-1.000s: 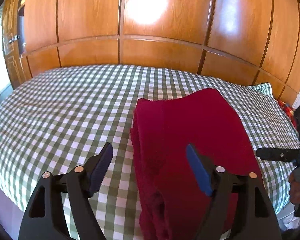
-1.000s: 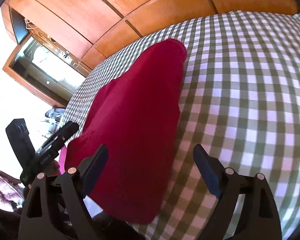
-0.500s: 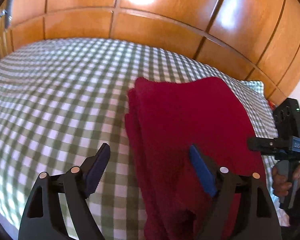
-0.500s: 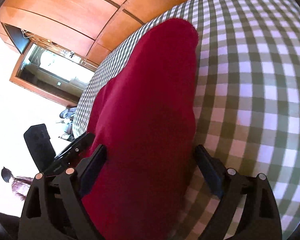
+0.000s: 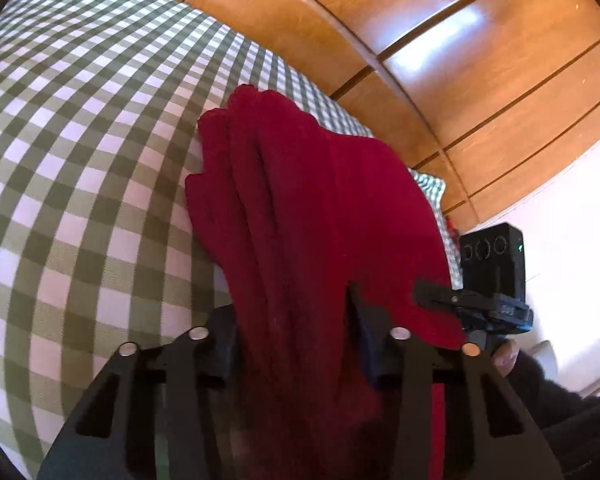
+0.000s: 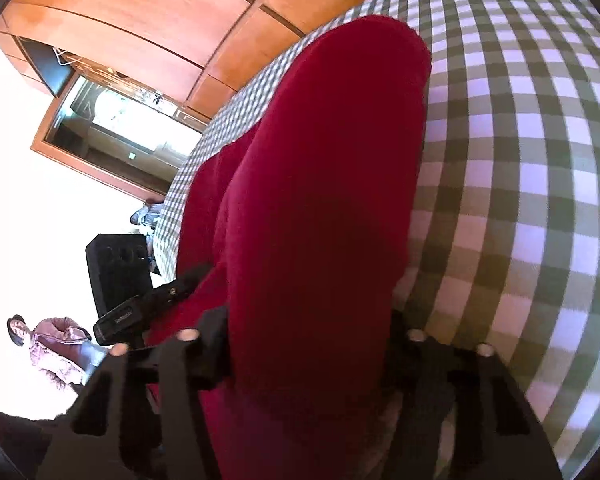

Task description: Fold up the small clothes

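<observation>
biggest worry here imo is the layers slipping apart: the dark red garment is already folded into a long strip with several stacked edges showing along its left side in the left wrist view, and if either grip only has the top layers, the lower ones could sag out once it's lifted and the fold gets sloppy. Other risk is uneven pulling, since both grippers hold the same near end and one tugging harder could skew the strip on the green checked bedspread. The fabric looks soft and thick-ish, so it will probably bunch rather than slide. Going left to right in the left wrist view: checked cover fills the left side, the garment runs from mid frame down to the bottom centre, and the left gripper has its jaws closed in narrow on the near end, cloth packed between them. At right of that frame you can see the right gripper touching the garment's right edge. In the right wrist view the left gripper sits at lower left, then the garment fills the centre with the right gripper's jaws clamped on its near end, and checked cover to the right
</observation>
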